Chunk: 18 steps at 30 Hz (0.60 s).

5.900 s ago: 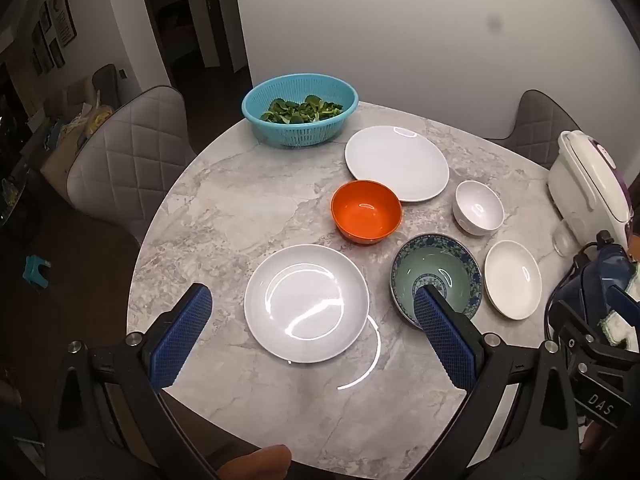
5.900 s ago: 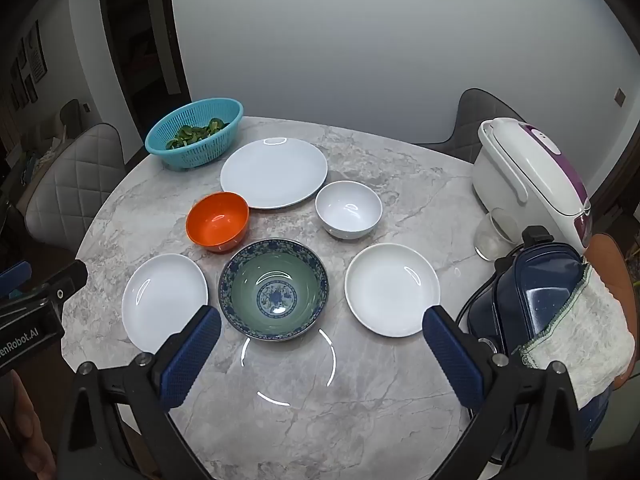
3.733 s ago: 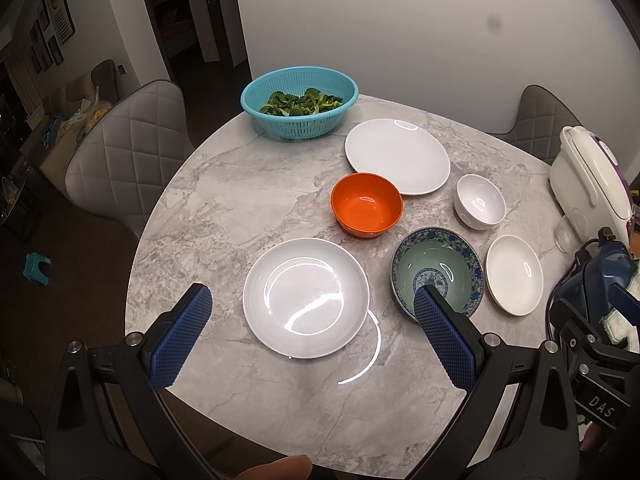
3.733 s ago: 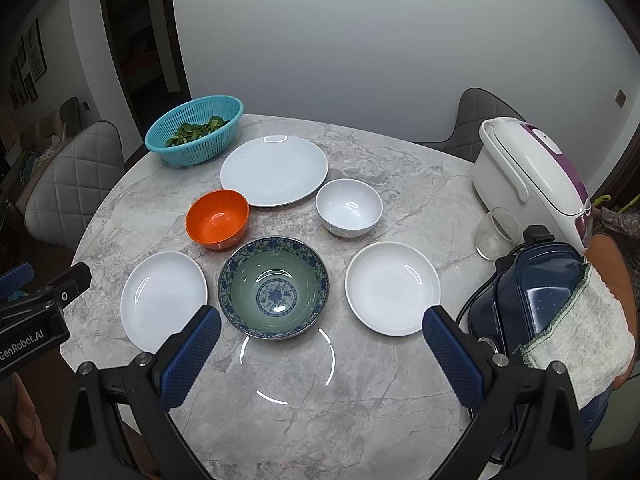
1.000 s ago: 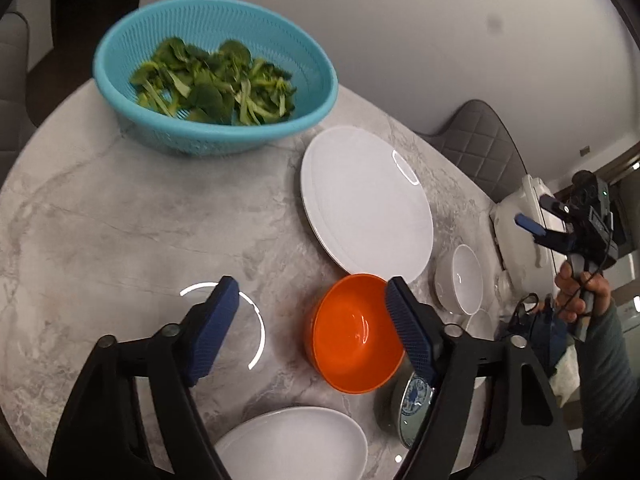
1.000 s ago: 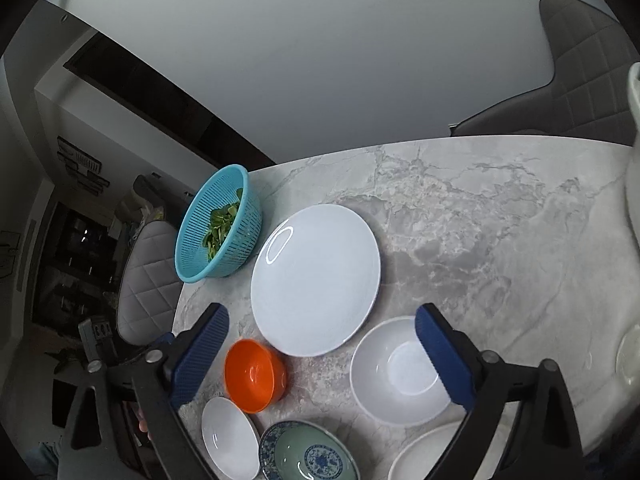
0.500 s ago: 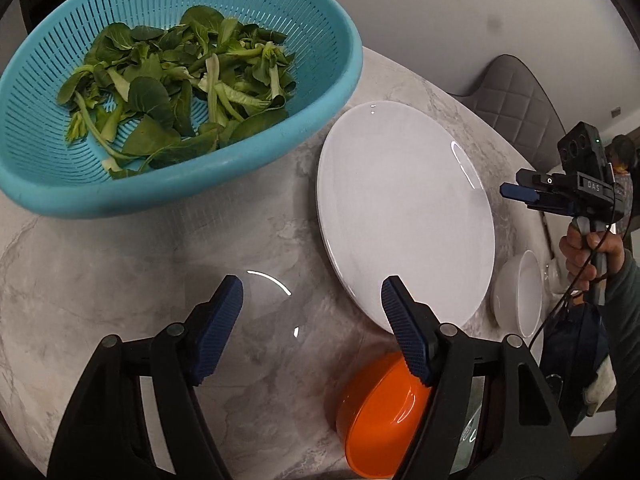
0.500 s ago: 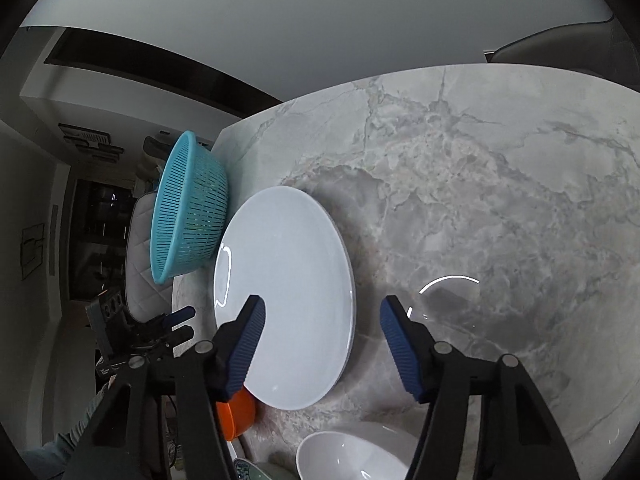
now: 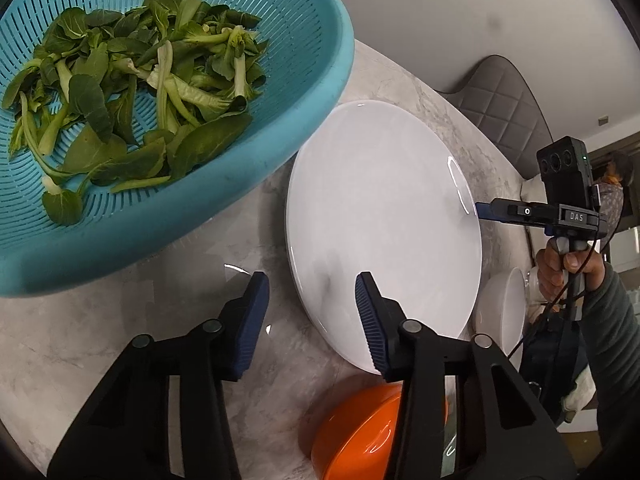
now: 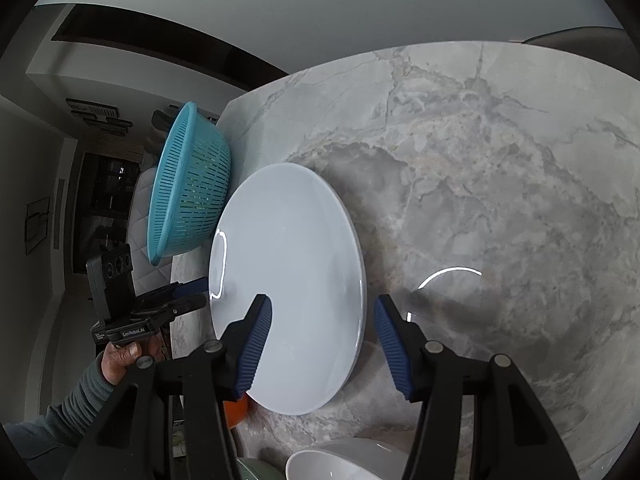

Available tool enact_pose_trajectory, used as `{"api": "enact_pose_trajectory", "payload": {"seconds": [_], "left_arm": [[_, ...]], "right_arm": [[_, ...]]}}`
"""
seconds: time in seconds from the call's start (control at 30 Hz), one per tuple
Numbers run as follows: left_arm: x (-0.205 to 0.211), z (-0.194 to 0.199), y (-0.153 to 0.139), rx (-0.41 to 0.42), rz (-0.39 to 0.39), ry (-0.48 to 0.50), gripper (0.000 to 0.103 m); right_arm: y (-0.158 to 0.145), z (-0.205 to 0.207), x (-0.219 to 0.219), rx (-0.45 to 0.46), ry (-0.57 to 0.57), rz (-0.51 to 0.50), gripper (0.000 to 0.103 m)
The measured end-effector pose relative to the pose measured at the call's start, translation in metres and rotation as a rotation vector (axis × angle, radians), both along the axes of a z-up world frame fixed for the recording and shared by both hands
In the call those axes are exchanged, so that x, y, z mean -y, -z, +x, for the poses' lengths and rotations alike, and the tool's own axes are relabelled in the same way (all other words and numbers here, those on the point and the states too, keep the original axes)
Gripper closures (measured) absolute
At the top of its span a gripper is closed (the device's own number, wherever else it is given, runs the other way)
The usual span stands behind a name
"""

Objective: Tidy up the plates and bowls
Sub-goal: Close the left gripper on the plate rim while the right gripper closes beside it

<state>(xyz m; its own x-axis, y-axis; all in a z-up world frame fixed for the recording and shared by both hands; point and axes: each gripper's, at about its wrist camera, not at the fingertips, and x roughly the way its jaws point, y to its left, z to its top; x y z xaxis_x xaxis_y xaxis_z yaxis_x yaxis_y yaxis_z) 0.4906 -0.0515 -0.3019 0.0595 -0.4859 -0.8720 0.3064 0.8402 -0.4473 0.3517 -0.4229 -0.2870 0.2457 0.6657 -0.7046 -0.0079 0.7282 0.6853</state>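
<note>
Both down at the plate (image 9: 380,216) now: left gripper (image 9: 312,312) and right gripper (image 10: 322,336) straddling opposite rims, jaws apart but closing — lift coming.

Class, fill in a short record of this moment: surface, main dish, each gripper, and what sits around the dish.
surface: grey marble table
main dish: large white plate, flat on the table
left gripper: jaws closing, straddling the plate's near rim, not yet pressing
right gripper: jaws closing, astride the opposite rim, not yet pressing
beside plate: blue colander of greens
also near: orange bowl, white bowl
</note>
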Motion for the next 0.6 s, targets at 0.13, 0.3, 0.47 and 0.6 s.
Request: {"api": "enact_pose_trajectory", "payload": {"seconds": [0.13,0.3,0.47,0.6], "left_arm": [[0.023,-0.001,0.006,0.004,0.017,0.013,0.067],[0.042,0.003,0.012,0.007,0.006,0.005,0.068],[0.061,-0.007,0.017,-0.002,-0.002,0.014,0.074],[0.066,-0.01,0.024,-0.036,-0.01,0.001,0.088]], "right_arm": [[0.008,0.002,-0.002,-0.034,-0.009,0.023,0.054],[0.011,0.001,-0.004,-0.056,-0.036,0.018,0.062],[0.016,0.001,-0.005,-0.069,-0.043,0.022,0.067],[0.021,-0.001,-0.003,-0.085,-0.046,0.015,0.073]]}}
